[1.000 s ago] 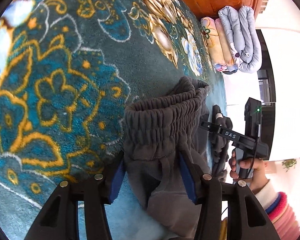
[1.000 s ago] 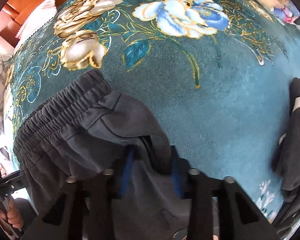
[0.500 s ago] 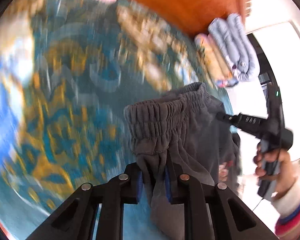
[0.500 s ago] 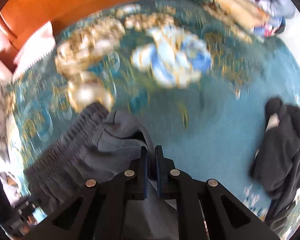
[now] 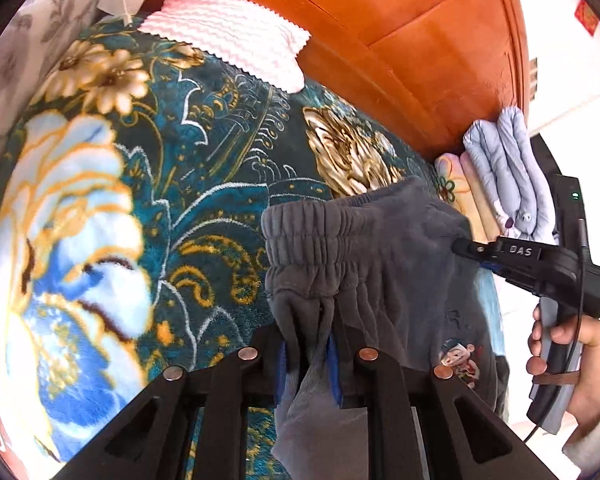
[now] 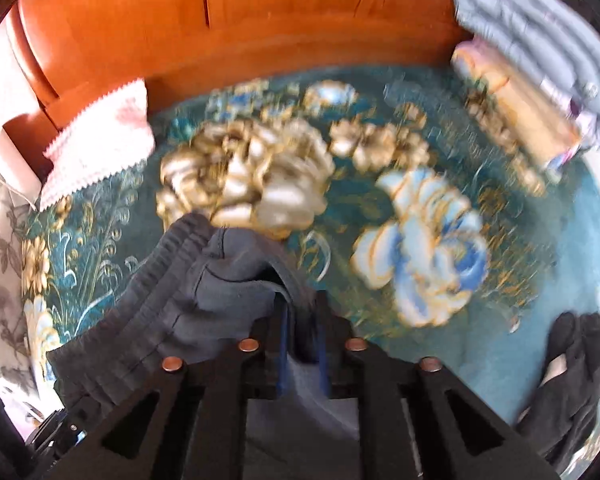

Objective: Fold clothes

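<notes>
Grey sweatpants (image 5: 364, 264) are hanging above the floral blanket (image 5: 100, 208), around its middle, well off the headboard edge. Left gripper (image 5: 308, 356) and right gripper (image 6: 300, 344) are both pinched on the waistband, but only small bunches, so a yank could probably slip one free.

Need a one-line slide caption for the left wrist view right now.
Left gripper shut on the grey sweatpants just below the waistband, right gripper pinching the far side, above the teal floral blanket.
</notes>
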The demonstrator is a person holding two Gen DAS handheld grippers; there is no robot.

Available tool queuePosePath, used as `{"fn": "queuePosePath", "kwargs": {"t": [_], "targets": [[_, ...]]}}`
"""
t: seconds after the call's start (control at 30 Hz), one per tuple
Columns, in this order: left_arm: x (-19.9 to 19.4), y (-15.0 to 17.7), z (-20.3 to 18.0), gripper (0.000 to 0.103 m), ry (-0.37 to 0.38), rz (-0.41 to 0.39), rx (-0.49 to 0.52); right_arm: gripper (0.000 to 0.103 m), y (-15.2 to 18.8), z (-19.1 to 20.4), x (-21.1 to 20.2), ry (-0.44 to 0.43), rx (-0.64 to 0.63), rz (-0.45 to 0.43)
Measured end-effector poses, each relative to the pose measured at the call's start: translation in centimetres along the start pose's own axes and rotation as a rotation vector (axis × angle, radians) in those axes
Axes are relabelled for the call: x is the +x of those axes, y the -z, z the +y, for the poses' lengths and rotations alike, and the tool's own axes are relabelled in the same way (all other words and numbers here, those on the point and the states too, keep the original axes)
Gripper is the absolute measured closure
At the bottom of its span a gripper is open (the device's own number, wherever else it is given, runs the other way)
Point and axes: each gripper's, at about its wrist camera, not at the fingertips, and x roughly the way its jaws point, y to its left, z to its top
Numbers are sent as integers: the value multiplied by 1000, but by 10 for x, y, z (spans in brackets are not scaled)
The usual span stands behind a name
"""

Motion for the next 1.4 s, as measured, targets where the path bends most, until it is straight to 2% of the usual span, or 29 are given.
{"fn": "queuePosePath", "kwargs": {"t": [0.07,0.2,0.27,0.33,0.43,0.5,0.67,0.7,0.73,0.77,0.8,0.93,1.03,1.1,1.2,1.3,1.4], "targets": [[1,2,8,80,-2,12,-19,56,8,-2,4,1,7,15],[-1,2,18,69,-22,38,-64,49,20,-27,-25,-28,14,-25],[-6,2,18,64,-34,37,-75,46,39,-50,-37,-24,50,-20],[-14,3,17,58,-47,31,-84,45,61,-74,-47,-11,92,5],[-28,4,12,57,-82,5,-67,45,95,-109,-58,4,151,47],[-36,6,6,57,-104,-14,-38,45,125,-121,-55,2,164,106],[-41,16,-15,56,-77,10,11,45,180,-131,-29,129,107,233],[-40,19,-19,56,-71,21,19,46,186,-137,-25,153,122,248],[-38,22,-24,56,-66,31,32,52,191,-142,-21,173,140,261],[-35,25,-30,56,-61,41,51,75,193,-149,-20,190,164,261],[-32,29,-36,56,-57,52,71,88,191,-157,-21,214,188,247],[-19,41,-52,56,-42,95,133,91,167,-192,-34,312,285,163],[-10,48,-56,56,-39,127,152,91,145,-206,-47,354,329,111],[-7,51,-58,56,-35,145,156,93,138,-201,-53,343,310,109],[-10,51,-58,56,-5,152,142,94,148,-176,-71,295,205,86],[-18,49,-58,56,36,154,114,94,167,-148,-103,234,119,47],[-25,48,-57,53,112,166,59,94,196,-117,-140,161,30,18]]}}
